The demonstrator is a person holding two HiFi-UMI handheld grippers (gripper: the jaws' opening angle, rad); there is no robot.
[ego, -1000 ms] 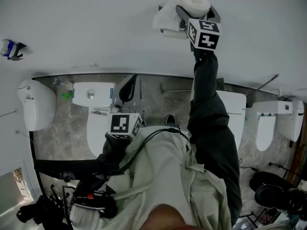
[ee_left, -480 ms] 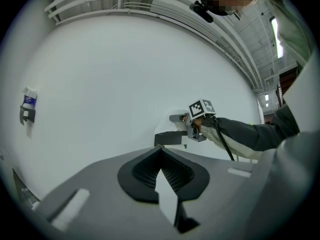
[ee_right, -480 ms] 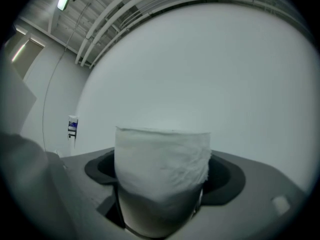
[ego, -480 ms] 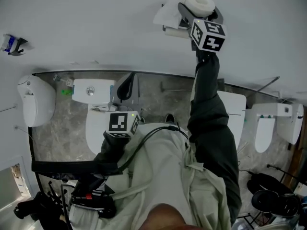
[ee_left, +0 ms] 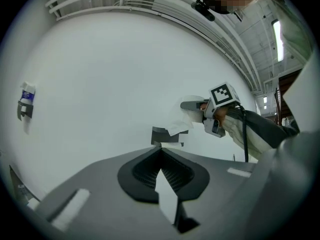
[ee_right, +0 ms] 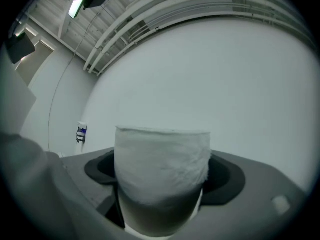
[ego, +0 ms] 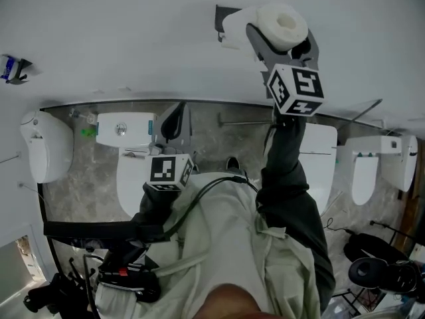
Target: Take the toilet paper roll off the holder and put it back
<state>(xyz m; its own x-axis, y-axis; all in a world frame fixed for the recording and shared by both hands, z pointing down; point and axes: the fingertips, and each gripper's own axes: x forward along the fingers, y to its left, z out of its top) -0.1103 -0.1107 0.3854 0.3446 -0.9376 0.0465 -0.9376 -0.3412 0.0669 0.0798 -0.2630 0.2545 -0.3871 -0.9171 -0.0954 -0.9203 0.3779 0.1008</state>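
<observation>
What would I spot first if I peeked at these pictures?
The white toilet paper roll stands out most, held high against the white wall between the right gripper's fingers. Its loose end hangs beside the dark holder. Lower down, the left gripper is empty, fingers together, with white toilets along the floor below.

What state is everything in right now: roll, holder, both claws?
toilet paper roll: off the holder, gripped in the right claw, raised near the wall
paper tail: unrolled, trailing from the roll to the holder
holder: on the wall, no roll on it
right claw: shut on the roll
left claw: shut, empty, held low
</observation>
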